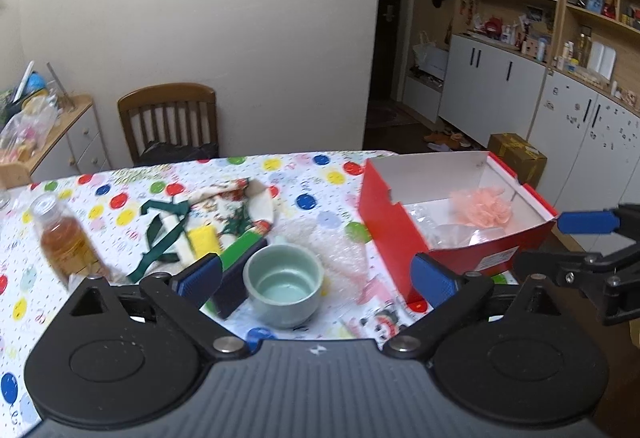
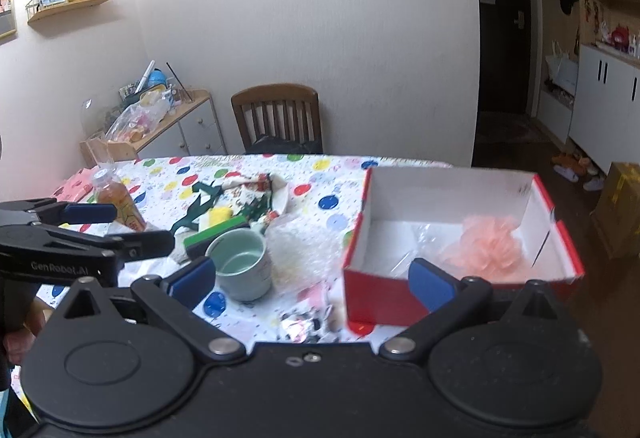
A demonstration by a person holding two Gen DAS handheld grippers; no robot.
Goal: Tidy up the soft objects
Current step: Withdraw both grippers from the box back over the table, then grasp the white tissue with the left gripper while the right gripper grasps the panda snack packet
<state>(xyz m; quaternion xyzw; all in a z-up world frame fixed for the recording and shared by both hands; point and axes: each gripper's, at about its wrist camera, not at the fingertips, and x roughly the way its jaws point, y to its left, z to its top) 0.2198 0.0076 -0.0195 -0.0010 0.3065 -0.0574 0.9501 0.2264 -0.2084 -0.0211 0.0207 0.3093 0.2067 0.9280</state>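
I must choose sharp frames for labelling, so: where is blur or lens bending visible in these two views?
Left wrist view: bottle and cup smeared, red box fairly crisp, cabinet lines curve at the right edge. Right wrist view: box edges and pink mesh puff smeared, doorway bows outward.

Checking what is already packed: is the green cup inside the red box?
No. The green cup stands on the tablecloth to the left of the red box, which holds a pink mesh puff.
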